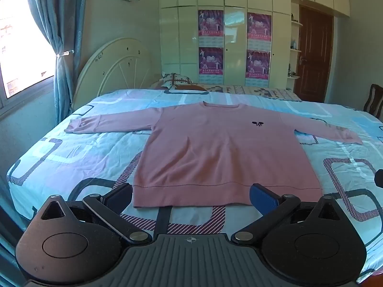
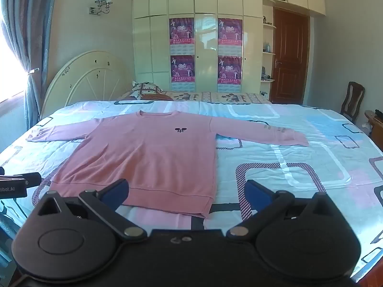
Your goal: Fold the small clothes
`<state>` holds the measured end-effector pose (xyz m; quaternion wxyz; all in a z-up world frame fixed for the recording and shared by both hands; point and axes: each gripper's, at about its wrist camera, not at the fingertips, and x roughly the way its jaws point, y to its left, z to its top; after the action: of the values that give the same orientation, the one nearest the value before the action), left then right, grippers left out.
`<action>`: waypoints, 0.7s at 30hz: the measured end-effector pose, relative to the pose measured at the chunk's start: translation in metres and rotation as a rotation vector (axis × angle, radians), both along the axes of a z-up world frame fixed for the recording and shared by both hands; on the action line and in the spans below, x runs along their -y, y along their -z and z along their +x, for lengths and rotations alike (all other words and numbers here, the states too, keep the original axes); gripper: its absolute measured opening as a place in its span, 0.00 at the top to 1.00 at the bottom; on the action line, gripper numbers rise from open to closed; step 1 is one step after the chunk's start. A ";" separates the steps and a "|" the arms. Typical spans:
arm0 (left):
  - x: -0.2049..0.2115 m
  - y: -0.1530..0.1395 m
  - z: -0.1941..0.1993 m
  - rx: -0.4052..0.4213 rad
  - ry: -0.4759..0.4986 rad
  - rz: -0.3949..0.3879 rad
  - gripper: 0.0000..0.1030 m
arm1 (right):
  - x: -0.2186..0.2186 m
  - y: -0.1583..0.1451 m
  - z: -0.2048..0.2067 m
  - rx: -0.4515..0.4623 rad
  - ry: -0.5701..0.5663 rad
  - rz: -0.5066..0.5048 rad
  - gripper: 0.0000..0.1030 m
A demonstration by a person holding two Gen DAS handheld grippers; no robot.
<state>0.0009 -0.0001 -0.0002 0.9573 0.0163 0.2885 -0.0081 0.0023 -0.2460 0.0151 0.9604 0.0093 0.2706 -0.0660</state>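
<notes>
One pink sweater (image 1: 215,148), soft fine knit with ribbed hem, cuffs and round neck, lies flat face-up on the bed (image 1: 71,157), both sleeves spread out to 9 and 3 o'clock. Small black logo (image 1: 258,124) on the chest. Bed sheet is thin, smooth, lightly creased, printed with rounded-rectangle outlines in blue, pink and striped purple.

Left gripper (image 1: 191,197): black hard plastic, fingers wide apart, nothing between them, hem edge just ahead at 12 o'clock; not touching cloth as far as visible. Right gripper (image 2: 186,196): same build, blue ribbed pads, fingers wide apart, empty, over the hem's right corner.

Edges: sweater hem near the bed's near edge; bare sheet open at 3 o'clock of the right sleeve and at 9 o'clock under the left sleeve.

Behind at 12 o'clock: four posters (image 1: 210,24) on a glossy cream wardrobe, one rounded headboard (image 1: 115,67), one patterned pillow (image 1: 177,81), one brown door (image 1: 313,55), one wooden chair (image 2: 354,100).
</notes>
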 end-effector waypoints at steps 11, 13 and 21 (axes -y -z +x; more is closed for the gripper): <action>-0.010 -0.001 0.000 0.011 0.003 0.005 0.00 | -0.002 0.002 0.004 0.012 -0.004 0.000 0.00; -0.009 -0.001 0.001 0.010 0.001 0.009 0.00 | -0.001 0.001 0.003 0.015 -0.004 0.001 0.00; 0.001 -0.004 -0.003 0.009 -0.008 0.016 0.00 | -0.001 0.000 0.004 0.016 -0.010 0.001 0.00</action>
<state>-0.0018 -0.0014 0.0033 0.9584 0.0226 0.2845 -0.0022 0.0060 -0.2451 0.0148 0.9628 0.0091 0.2630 -0.0610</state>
